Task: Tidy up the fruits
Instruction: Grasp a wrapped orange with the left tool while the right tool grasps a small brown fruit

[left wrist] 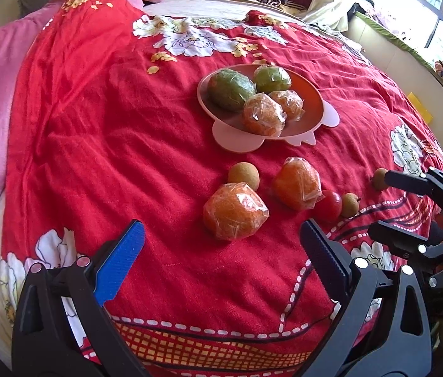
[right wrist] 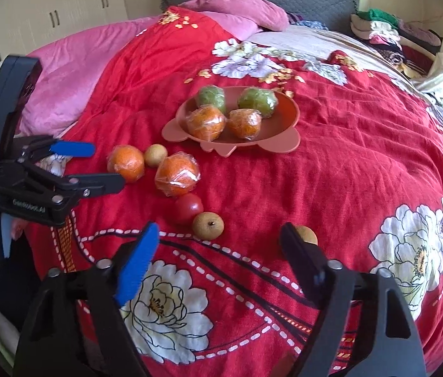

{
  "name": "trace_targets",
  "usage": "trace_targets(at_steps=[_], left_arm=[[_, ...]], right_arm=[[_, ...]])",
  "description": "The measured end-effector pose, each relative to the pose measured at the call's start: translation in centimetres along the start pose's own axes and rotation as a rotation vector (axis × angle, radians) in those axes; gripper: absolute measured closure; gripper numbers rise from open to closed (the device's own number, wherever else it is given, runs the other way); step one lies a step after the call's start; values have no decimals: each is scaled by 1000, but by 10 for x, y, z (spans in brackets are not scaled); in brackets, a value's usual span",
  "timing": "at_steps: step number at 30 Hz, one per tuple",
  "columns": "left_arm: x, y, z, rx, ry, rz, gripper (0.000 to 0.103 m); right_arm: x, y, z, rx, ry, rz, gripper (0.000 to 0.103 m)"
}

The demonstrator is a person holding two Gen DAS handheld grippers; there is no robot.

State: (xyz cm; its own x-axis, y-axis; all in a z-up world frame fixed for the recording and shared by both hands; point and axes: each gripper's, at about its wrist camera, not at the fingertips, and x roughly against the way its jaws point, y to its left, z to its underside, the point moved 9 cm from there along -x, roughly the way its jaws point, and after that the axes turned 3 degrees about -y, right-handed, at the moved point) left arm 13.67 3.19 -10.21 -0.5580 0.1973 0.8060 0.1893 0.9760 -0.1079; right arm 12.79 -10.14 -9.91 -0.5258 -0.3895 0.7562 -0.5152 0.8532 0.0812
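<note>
Pick-up step: right gripper [right wrist: 218, 251] jaws apart, empty, left gripper [left wrist: 221, 238] likewise; advance to brown fruit [right wrist: 208, 225] at 12 o'clock, clamp, transfer to plate [right wrist: 284, 144].

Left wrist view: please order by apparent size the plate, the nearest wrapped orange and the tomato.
1. Plate, largest, though farthest away.
2. Nearest wrapped orange.
3. Tomato, smallest.
The orange lies a little nearer the camera than the tomato, yet the gap is plain.
</note>
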Motion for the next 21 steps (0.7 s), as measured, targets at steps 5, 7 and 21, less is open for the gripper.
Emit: trace_targets(at_steps=[5, 7, 21], left_arm=[[-7, -4, -1, -14, 15, 15, 19], [-9, -4, -1, -16, 16, 13, 25], [-20, -7, -5, -26, 26, 45, 49]], right_arm=[[-16, 1, 7, 4, 40, -42, 59], [-21, 1, 8, 6, 49, -46, 63], [-34, -1, 3, 5, 42, -69, 80]])
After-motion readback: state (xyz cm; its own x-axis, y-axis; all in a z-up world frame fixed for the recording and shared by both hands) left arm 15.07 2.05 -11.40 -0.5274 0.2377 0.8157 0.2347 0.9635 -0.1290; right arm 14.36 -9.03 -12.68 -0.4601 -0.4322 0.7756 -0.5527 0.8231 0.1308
